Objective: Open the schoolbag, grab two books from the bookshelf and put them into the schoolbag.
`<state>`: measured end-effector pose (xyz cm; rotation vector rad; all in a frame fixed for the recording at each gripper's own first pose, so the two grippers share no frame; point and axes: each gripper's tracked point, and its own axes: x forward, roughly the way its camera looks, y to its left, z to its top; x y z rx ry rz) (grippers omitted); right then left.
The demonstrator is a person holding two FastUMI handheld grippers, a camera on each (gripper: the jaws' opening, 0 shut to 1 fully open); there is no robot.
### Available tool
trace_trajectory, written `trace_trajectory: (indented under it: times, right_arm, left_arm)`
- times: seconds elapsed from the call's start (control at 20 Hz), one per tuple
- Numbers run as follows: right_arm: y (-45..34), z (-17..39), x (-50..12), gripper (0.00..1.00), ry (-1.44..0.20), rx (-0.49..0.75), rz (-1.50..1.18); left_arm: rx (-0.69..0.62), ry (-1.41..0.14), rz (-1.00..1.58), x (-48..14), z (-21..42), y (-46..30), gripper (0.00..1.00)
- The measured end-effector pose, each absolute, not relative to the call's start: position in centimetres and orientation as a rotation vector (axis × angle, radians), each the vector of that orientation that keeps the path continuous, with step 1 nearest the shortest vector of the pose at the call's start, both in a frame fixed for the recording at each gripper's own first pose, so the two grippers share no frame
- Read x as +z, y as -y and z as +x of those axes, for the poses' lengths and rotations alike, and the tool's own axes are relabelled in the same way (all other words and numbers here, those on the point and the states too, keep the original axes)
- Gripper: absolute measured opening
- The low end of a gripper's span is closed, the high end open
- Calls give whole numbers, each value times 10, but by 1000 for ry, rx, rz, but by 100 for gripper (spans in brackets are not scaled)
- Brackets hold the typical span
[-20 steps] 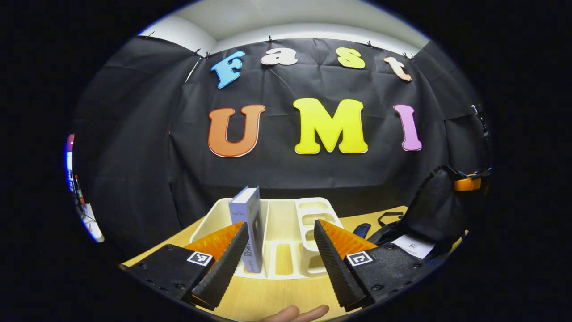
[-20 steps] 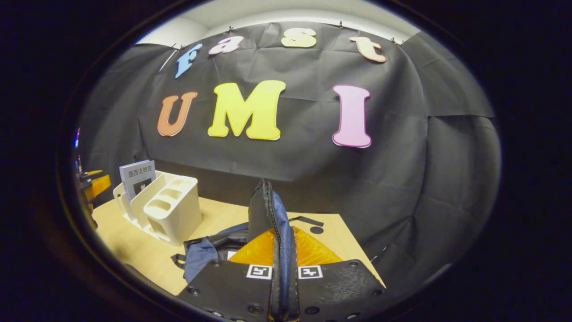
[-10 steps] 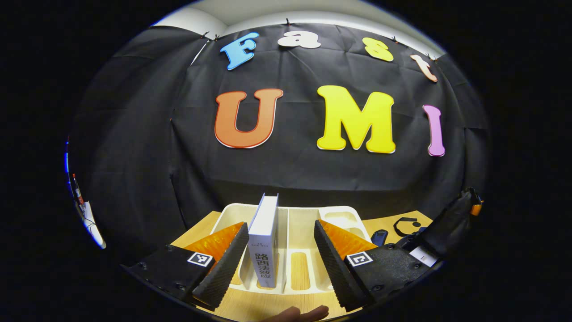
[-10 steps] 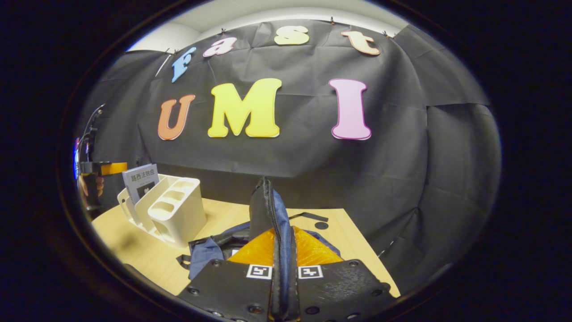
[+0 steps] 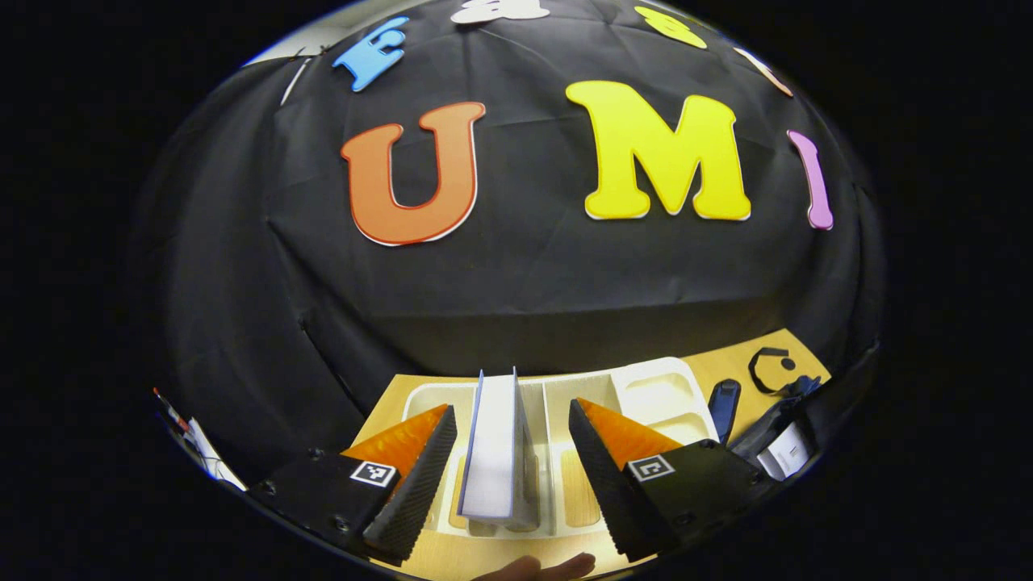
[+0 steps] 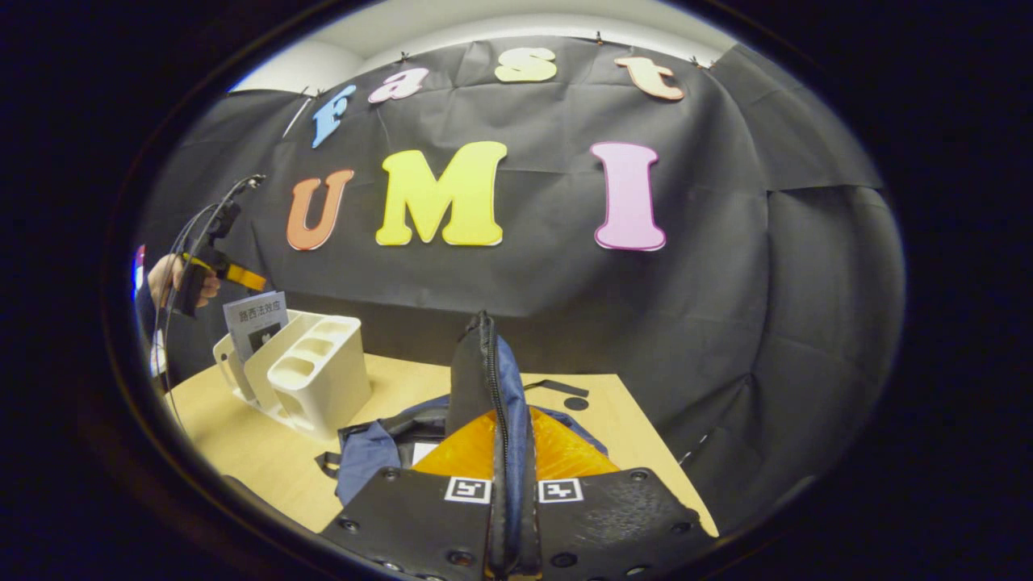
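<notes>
A white book stands upright in the cream bookshelf. My left gripper hangs over it, open, one finger on each side of the book's top edge with gaps between. In the right gripper view the same book and bookshelf sit at the table's left, with the left gripper above them in a hand. My right gripper is shut on the zipper edge of the blue and black schoolbag, holding the flap upright. The schoolbag also lies right of the shelf.
The wooden table carries the shelf at the left and the bag in the middle. A black strap and buckle lie behind the bag. The black cloth wall stands close behind the table. A fingertip shows under the left gripper.
My left gripper has risen and tipped down over the shelf, so the book now stands between its open fingers, seen from the top. The right gripper keeps hold of the bag's flap.
</notes>
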<state>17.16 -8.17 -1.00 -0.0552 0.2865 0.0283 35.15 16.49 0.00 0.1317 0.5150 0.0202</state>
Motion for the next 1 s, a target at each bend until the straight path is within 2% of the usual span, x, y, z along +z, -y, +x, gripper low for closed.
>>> trace_trajectory:
  times: [0.15,0.2,0.25,0.4,0.65,0.75,0.8,0.85,0.9,1.0]
  right_arm:
    - [83,167,-15,7,-295,40,-55]
    - [84,167,-16,4,-295,44,-53]
    - [84,165,-16,7,-294,48,-52]
    - [85,164,-21,6,-303,52,-49]
    - [81,163,-26,7,-305,62,-63]
    - [83,163,-28,7,-312,58,-65]
    - [83,163,-29,7,-311,55,-63]
    - [82,162,-29,7,-307,59,-56]
    - [81,162,-30,7,-308,62,-56]
    - [82,162,-34,5,-316,58,-59]
  left_arm:
    - [61,-678,184,-29,359,-170,90]
    - [49,-715,185,-34,359,-169,90]
    - [46,-742,191,-36,362,-170,90]
    - [62,-813,192,-52,366,-177,87]
    - [-3,-899,157,-78,364,-159,74]
    - [-10,-931,151,-87,362,-155,57]
    - [-1,-935,164,-87,364,-156,55]
    - [7,-935,173,-88,365,-158,42]
    - [11,-936,181,-87,365,-157,47]
    - [28,-955,184,-88,362,-160,47]
